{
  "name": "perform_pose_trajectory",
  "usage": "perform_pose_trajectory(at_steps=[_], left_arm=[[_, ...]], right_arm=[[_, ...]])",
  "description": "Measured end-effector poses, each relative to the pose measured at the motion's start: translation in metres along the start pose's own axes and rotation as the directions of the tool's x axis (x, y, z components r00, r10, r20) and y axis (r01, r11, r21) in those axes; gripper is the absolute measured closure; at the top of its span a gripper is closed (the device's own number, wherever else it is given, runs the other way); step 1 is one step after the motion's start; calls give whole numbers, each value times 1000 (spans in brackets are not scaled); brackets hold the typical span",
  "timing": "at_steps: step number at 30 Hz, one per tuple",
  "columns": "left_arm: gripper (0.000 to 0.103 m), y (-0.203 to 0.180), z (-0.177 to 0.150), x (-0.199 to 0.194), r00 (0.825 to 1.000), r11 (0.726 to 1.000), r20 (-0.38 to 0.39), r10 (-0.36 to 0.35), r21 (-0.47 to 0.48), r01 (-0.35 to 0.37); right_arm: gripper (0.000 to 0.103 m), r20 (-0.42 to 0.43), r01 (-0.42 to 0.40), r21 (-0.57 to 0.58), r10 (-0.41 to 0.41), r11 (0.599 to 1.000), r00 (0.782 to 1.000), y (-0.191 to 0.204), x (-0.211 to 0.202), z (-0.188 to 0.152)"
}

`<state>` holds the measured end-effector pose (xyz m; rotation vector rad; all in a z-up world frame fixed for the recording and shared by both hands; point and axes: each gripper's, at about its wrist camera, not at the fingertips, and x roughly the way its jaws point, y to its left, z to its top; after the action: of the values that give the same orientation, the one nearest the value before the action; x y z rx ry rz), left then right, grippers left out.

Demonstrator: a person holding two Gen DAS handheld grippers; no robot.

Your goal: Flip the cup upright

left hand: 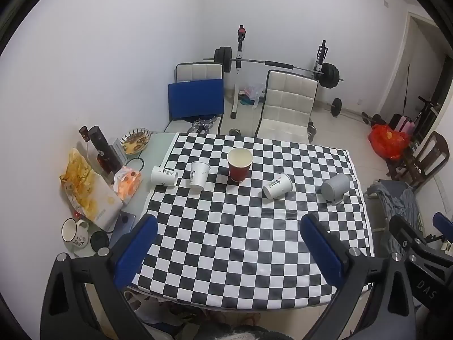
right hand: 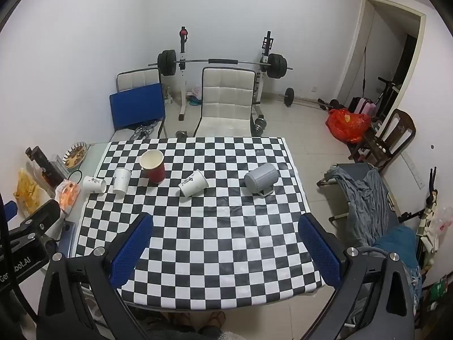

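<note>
On the checkered tablecloth (left hand: 243, 240) (right hand: 215, 243) a red paper cup (left hand: 239, 164) (right hand: 153, 167) stands upright. A white paper cup (left hand: 277, 186) (right hand: 193, 183) lies on its side mid-table. A grey ribbed mug (left hand: 335, 187) (right hand: 261, 180) lies on its side at the right. Another white cup (left hand: 199, 174) (right hand: 121, 180) stands upright, and a third (left hand: 164, 175) (right hand: 94, 184) lies on its side at the cloth's left edge. My left gripper (left hand: 229, 249) and right gripper (right hand: 225, 250) are both open and empty, above the near table edge, well short of the cups.
Snack bags (left hand: 85, 187), a dark bottle (left hand: 103, 148), a bowl (left hand: 135, 140) and a white mug (left hand: 74, 233) crowd the table's left side. Two white chairs (right hand: 226, 102) and a barbell rack (right hand: 223, 62) stand behind the table. A cot with clothes (right hand: 368, 195) is on the right.
</note>
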<state>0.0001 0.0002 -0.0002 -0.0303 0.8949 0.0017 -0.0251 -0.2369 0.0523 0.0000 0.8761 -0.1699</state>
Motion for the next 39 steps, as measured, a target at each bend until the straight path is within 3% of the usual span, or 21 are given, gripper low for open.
perform_pose_trajectory(at_steps=[20, 34, 39], left_arm=[[0, 0, -1, -1, 1000, 1000, 20, 5, 1, -5], [0, -1, 21, -18, 999, 1000, 31, 13, 11, -14], [0, 4, 18, -17, 999, 1000, 40, 13, 13, -13]], right_arm=[[0, 4, -18, 4, 18, 1000, 1000, 7, -7, 2], [0, 10, -19, 8, 19, 1000, 1000, 9, -8, 2], [0, 15, -18, 13, 17, 1000, 1000, 13, -18, 15]])
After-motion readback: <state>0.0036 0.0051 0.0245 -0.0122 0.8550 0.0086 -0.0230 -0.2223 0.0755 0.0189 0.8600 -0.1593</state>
